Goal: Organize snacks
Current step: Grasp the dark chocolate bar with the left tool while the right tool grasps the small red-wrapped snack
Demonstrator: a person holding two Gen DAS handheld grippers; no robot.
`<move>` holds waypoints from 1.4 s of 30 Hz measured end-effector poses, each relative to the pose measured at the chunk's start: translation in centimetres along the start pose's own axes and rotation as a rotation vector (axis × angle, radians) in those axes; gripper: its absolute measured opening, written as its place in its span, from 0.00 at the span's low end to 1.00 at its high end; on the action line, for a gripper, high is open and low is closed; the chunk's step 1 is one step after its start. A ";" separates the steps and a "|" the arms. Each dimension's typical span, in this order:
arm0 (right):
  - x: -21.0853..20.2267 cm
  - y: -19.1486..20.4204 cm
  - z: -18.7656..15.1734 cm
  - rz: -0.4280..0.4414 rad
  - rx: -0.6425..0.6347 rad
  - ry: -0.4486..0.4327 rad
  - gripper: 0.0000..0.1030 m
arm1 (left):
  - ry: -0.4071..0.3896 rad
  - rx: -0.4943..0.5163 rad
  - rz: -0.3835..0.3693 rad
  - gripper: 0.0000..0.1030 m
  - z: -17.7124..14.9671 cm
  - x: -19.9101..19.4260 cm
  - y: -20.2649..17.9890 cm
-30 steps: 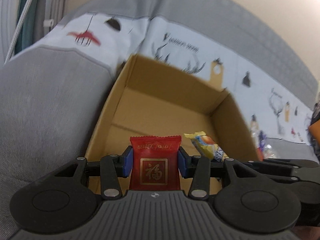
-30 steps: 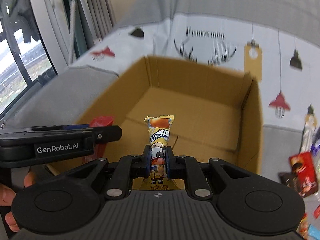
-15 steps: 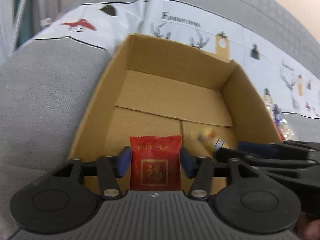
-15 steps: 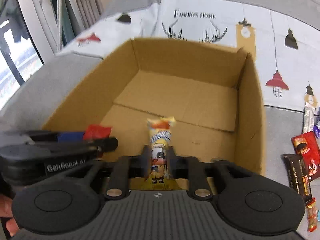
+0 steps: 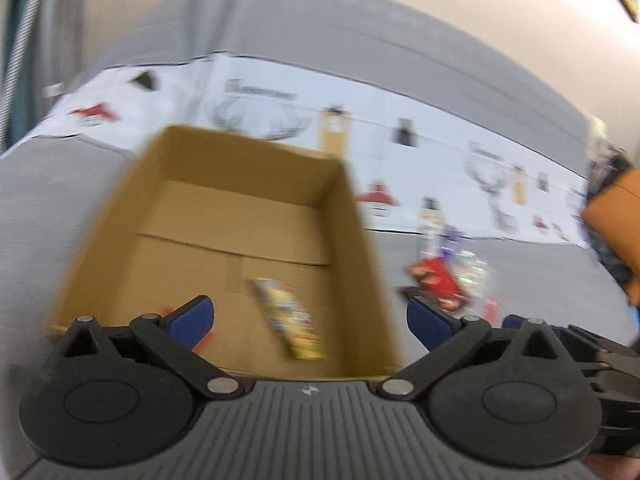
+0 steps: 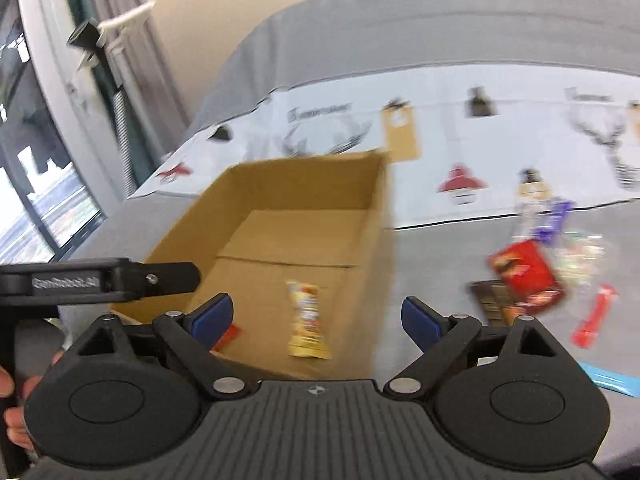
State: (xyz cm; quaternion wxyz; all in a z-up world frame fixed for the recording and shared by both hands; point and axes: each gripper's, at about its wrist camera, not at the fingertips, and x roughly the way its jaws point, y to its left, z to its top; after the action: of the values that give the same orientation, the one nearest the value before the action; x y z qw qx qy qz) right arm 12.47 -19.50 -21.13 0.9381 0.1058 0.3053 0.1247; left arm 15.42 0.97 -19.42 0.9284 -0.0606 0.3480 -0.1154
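Left wrist view: my left hand-held gripper has its blue pads spread wide and its jaws are opening, with nothing pressed between them. Just beyond, at twelve o'clock, the yellow snack packet lies flat on the floor of the cardboard box, and a smear of red at ten o'clock behind the left pad may be the red packet; blur keeps me from telling. At two o'clock, outside the box, loose snacks sit on the grey sofa seat.

From the right wrist, my right hand-held gripper is likewise parting, empty, the same yellow packet lying in the box at twelve o'clock. A red corner peeks out at ten o'clock. Farthest back runs the printed cloth.
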 end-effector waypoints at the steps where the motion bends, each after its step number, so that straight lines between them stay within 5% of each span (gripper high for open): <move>1: -0.9 -1.1 -0.6 -0.026 -0.001 -0.019 0.90 | -0.004 0.019 -0.023 1.00 -0.3 0.2 -1.6; 10: -4.6 -11.7 -5.5 -0.198 0.059 -0.081 0.88 | 0.063 0.081 -0.148 1.00 -3.2 5.4 -11.7; 13: -4.0 -14.5 -6.4 -0.196 0.067 -0.069 0.75 | 0.068 0.117 -0.141 1.00 -3.9 8.5 -13.2; 15: -3.0 -16.0 -6.8 -0.184 0.057 -0.043 0.58 | 0.076 0.143 -0.138 0.99 -4.5 10.7 -14.0; 20: 0.6 -19.0 -7.4 -0.155 0.066 0.058 0.35 | 0.122 0.141 -0.174 0.83 -5.1 16.7 -14.8; 29: 6.0 -19.6 -7.2 -0.114 -0.001 0.178 0.30 | 0.207 0.051 -0.156 0.82 -3.8 26.1 -15.4; 31: 7.3 -20.0 -7.3 -0.109 0.036 0.216 0.30 | 0.259 0.057 -0.141 0.57 -4.3 28.0 -15.3; 36: 8.4 -19.5 -6.9 -0.105 0.007 0.220 0.22 | 0.235 0.121 -0.133 0.47 -5.1 27.0 -14.6; 42: 7.5 -19.7 -6.6 -0.174 0.001 0.195 0.19 | 0.295 0.121 -0.125 0.41 -6.0 23.6 -12.8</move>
State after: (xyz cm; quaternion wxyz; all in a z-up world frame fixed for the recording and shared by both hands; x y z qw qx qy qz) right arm 17.70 -35.15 -35.91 0.9112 0.0666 0.4032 0.0524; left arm 26.52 -17.64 -36.42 0.8601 -0.0086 0.4686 -0.2014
